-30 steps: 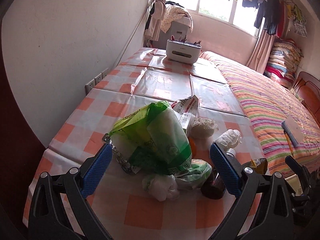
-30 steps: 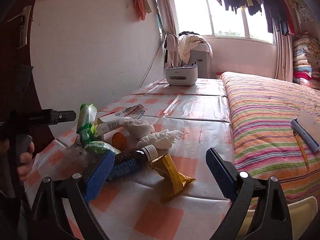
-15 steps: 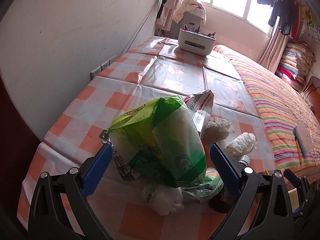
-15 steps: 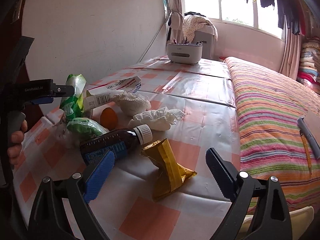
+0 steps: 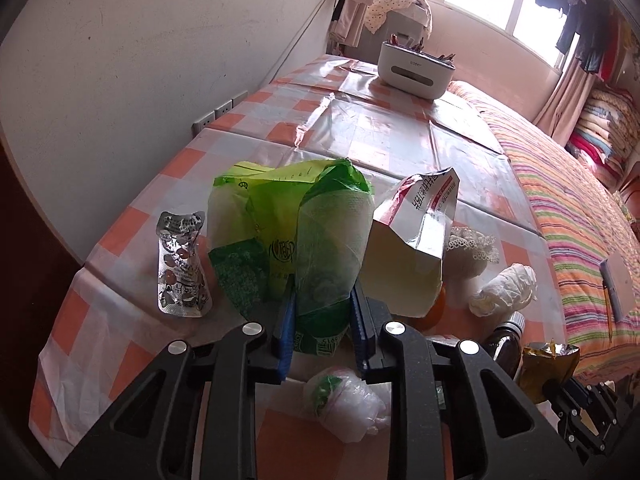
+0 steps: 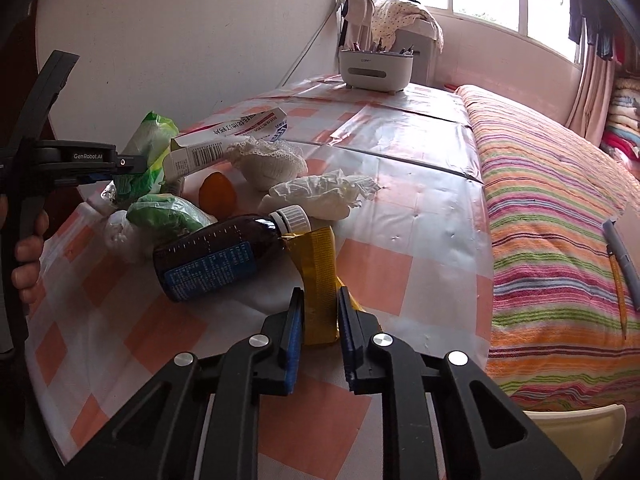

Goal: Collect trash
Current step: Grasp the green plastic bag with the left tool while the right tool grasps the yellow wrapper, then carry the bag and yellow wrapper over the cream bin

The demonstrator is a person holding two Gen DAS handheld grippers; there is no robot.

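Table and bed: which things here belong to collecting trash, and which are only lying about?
Trash: green bag in left gripper; gold wrapper in right gripper; blister pack; crumpled tissue.

Lying about: white organizer; pens on the bed.
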